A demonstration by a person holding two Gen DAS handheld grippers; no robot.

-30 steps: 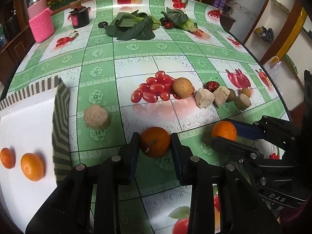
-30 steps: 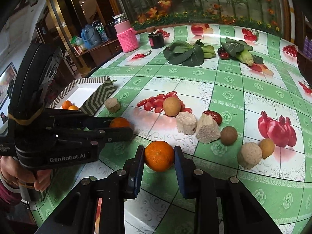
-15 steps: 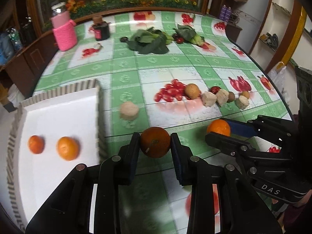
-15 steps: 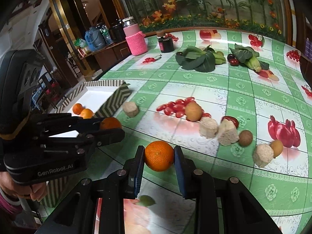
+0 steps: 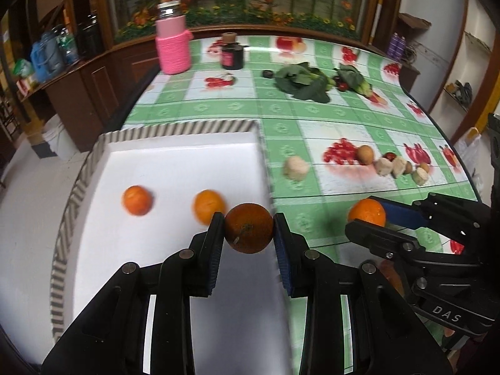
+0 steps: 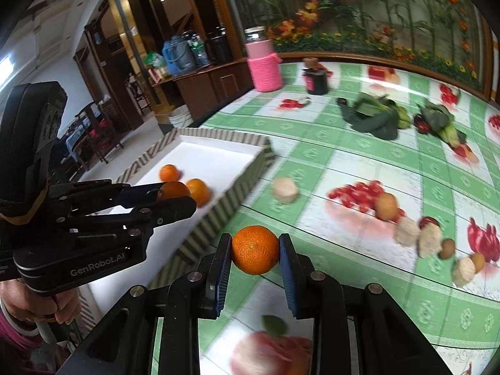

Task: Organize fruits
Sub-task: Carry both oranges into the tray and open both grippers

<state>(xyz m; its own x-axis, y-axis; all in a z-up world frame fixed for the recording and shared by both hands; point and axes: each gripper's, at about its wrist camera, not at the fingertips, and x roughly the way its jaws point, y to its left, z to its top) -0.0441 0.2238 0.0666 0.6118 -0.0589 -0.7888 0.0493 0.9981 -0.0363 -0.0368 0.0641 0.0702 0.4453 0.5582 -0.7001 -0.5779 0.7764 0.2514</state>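
A second ago both claws sat low over the green cloth with the white tray off at the left edge; now both have been carried up and toward the tray. The left claw (image 5: pixel 249 229) pinches a dark orange (image 5: pixel 249 228) above the tray's (image 5: pixel 175 156) white floor near its right wall. The right claw (image 6: pixel 255 250) pinches a brighter orange (image 6: pixel 255 249) over the cloth, just outside that striped wall.

Count: four oranges in all, two held and two loose oranges (image 5: pixel 137 200) lying apart on the tray floor. Five pale cut chunks: one chunk (image 5: pixel 295 167) alone near the tray, the others in a row with three small brown round fruits and a dark red one. Two bundles of leafy greens (image 5: pixel 304 82) lie farther back. One jar in a pink knitted sleeve (image 5: pixel 172 47) and one small dark jar (image 5: pixel 232 52) stand at the far edge.

The bench (image 5: pixel 343 115) wears a glossy green-checked cloth printed with fruit. Behind it runs a flower mural; dark wooden cabinets stand to the left, holding a blue jug.
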